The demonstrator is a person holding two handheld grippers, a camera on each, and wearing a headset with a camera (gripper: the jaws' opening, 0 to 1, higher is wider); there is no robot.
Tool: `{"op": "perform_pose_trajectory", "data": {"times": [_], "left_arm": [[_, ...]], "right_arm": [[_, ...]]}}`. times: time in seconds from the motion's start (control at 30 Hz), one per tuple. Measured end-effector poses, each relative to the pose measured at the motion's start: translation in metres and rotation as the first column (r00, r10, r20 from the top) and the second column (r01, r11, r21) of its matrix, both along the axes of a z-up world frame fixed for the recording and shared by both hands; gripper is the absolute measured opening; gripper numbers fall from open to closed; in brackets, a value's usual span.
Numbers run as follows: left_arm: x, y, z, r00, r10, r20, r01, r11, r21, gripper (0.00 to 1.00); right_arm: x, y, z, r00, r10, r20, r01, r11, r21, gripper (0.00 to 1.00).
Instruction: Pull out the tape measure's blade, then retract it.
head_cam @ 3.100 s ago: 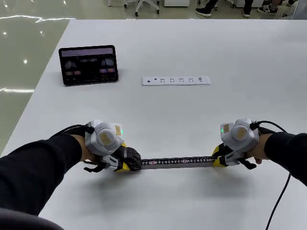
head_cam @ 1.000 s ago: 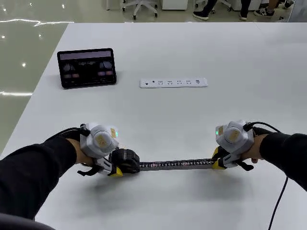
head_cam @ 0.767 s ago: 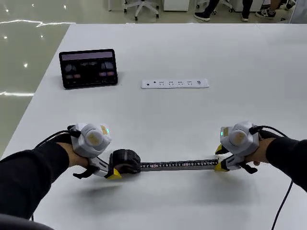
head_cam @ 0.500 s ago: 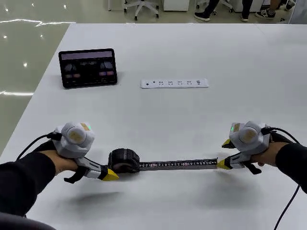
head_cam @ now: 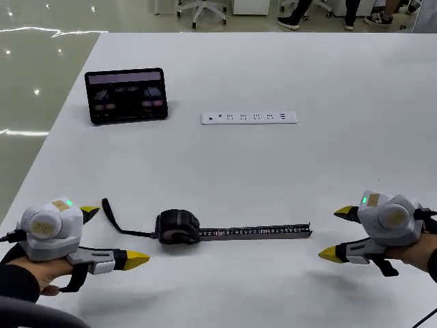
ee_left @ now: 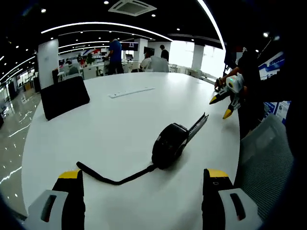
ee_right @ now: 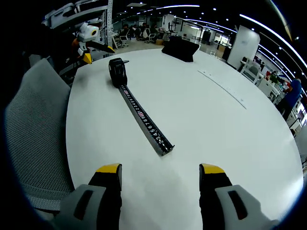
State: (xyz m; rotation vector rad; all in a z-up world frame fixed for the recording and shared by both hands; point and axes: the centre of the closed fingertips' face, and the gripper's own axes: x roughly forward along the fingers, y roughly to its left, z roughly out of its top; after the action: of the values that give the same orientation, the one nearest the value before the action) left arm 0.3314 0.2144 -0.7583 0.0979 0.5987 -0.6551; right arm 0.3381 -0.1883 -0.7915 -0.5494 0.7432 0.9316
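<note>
The black, round-cased tape measure (head_cam: 177,226) is lying on the near part of the white workbench table (head_cam: 273,164), between the two grippers. Its grey graduated steel blade (head_cam: 256,231) is lying flat on the surface, drawn out of the case toward the person's right; a thin black wrist strap (head_cam: 117,220) is trailing from the case toward the left.

The left gripper (head_cam: 113,234) is hovering with its yellow-tipped jaws spread wide, gripping nothing; the right gripper (head_cam: 336,234) is likewise spread and empty; both are standing apart from the tape measure.

The long axis of the blade is running left to right, roughly in line with both grippers; the case is sitting at the left end, nearer the left gripper; the hooked tip is ending near the right gripper.

Judgement: the pull-out is looking complete; the retraction is not yet done. The left gripper is better placed to take the case, approaching along the axis over the strap.
</note>
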Motion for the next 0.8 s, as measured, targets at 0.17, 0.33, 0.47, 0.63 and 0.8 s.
{"op": "perform_pose_trajectory", "data": {"times": [0.17,0.33,0.47,0.63,0.8], "left_arm": [[-0.013,0.013,0.005,0.998,0.058,0.012,-0.058,0.998,-0.019,1.00],[-0.030,0.015,0.009,0.997,0.071,0.021,-0.071,0.997,-0.017,1.00],[-0.043,0.015,0.013,0.998,0.064,0.026,-0.063,0.998,-0.011,1.00],[-0.051,0.017,0.016,0.996,0.079,0.036,-0.078,0.997,-0.025,1.00],[-0.059,0.024,0.013,0.995,0.090,0.032,-0.090,0.996,-0.023,1.00]], "right_arm": [[-0.017,-0.008,0.009,0.999,-0.012,0.050,0.012,1.000,0.006,0.70],[-0.025,-0.011,0.026,0.990,-0.100,0.097,0.091,0.991,0.093,0.82],[-0.035,-0.016,0.034,0.977,-0.152,0.147,0.135,0.984,0.117,0.98],[-0.050,-0.030,0.033,0.967,-0.234,0.103,0.213,0.961,0.178,1.00],[-0.067,-0.050,0.029,0.959,-0.275,0.070,0.258,0.947,0.190,1.00]]}}
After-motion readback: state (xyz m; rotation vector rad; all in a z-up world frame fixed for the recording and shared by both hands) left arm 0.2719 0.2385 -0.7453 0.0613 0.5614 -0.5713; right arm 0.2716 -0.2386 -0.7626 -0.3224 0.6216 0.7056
